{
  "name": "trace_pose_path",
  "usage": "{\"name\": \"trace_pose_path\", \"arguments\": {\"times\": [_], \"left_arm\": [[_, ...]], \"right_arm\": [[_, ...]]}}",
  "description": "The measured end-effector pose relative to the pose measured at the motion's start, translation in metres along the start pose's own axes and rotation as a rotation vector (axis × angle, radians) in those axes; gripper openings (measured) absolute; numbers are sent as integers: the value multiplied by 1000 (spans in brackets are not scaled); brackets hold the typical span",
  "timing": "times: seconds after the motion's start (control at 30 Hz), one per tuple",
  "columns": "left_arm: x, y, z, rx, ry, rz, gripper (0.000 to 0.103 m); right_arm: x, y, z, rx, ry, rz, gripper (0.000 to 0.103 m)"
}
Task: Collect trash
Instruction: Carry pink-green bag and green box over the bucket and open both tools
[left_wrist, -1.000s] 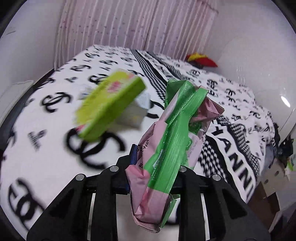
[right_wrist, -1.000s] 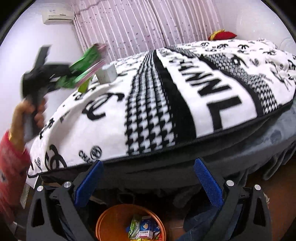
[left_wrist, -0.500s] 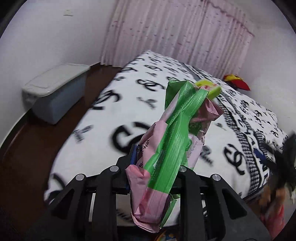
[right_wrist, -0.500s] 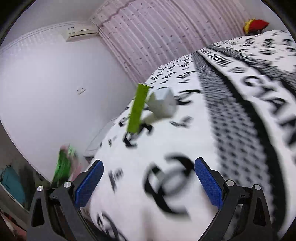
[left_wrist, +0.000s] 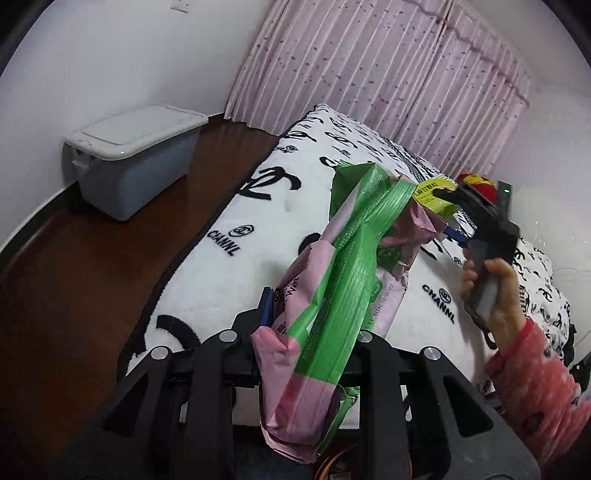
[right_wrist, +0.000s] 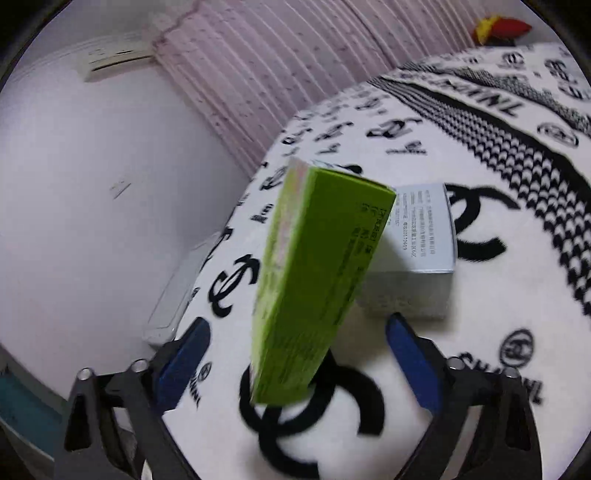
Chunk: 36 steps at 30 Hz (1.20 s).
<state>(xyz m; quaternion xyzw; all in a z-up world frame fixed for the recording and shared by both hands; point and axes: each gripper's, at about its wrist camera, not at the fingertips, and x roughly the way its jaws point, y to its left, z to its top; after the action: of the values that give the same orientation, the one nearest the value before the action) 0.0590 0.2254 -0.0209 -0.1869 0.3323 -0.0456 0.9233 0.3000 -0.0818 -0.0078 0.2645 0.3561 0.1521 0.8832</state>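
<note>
My left gripper (left_wrist: 314, 314) is shut on a crumpled pink and green wrapper (left_wrist: 343, 280), held up over the foot of the bed. My right gripper (right_wrist: 295, 354) is open, its blue pads either side of a green carton (right_wrist: 317, 280) that leans on a pale blue box (right_wrist: 417, 251) on the blanket. I cannot tell whether the pads touch the carton. In the left wrist view the right gripper (left_wrist: 454, 210) reaches the carton (left_wrist: 432, 195) behind the wrapper. An orange bin rim (left_wrist: 332, 463) peeks out at the bottom.
The bed carries a white blanket with black logos (left_wrist: 295, 206). A grey lidded storage box (left_wrist: 136, 158) stands on the brown floor by the wall. Pink curtains (left_wrist: 369, 74) hang behind. A red and yellow plush (right_wrist: 502, 26) lies at the far end.
My right gripper has swung up from the bin to the bed and now straddles the green carton. My left gripper has pulled back from the bed with the wrapper still in it.
</note>
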Motion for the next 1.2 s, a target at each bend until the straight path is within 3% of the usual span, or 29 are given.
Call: {"name": "trace_pose_path", "arguments": {"times": [0.07, 0.13, 0.2, 0.4, 0.53, 0.77, 0.97, 1.2], "left_arm": [[1, 2, -2, -2, 4, -7, 24], [5, 0, -2, -1, 15, -6, 24], [6, -3, -3, 9, 18, -7, 24], [-1, -26, -12, 52, 25, -41, 24], [-7, -51, -25, 110, 47, -63, 24], [-14, -103, -61, 233, 120, -118, 24], [-9, -140, -104, 341, 225, -178, 24], [9, -162, -163, 414, 376, -218, 24]], "right_arm": [[7, -4, 2, 13, 31, 8, 45], [5, -2, 1, 5, 48, 41, 36], [-15, 3, -4, -43, 14, 8, 34], [-91, 3, -28, -118, 4, 31, 33], [-154, -7, -57, -169, 18, 56, 33], [-250, -45, -124, -235, 57, 12, 33], [-299, -70, -190, -286, 105, -59, 33], [-308, -93, -254, -309, 220, -142, 33]]}}
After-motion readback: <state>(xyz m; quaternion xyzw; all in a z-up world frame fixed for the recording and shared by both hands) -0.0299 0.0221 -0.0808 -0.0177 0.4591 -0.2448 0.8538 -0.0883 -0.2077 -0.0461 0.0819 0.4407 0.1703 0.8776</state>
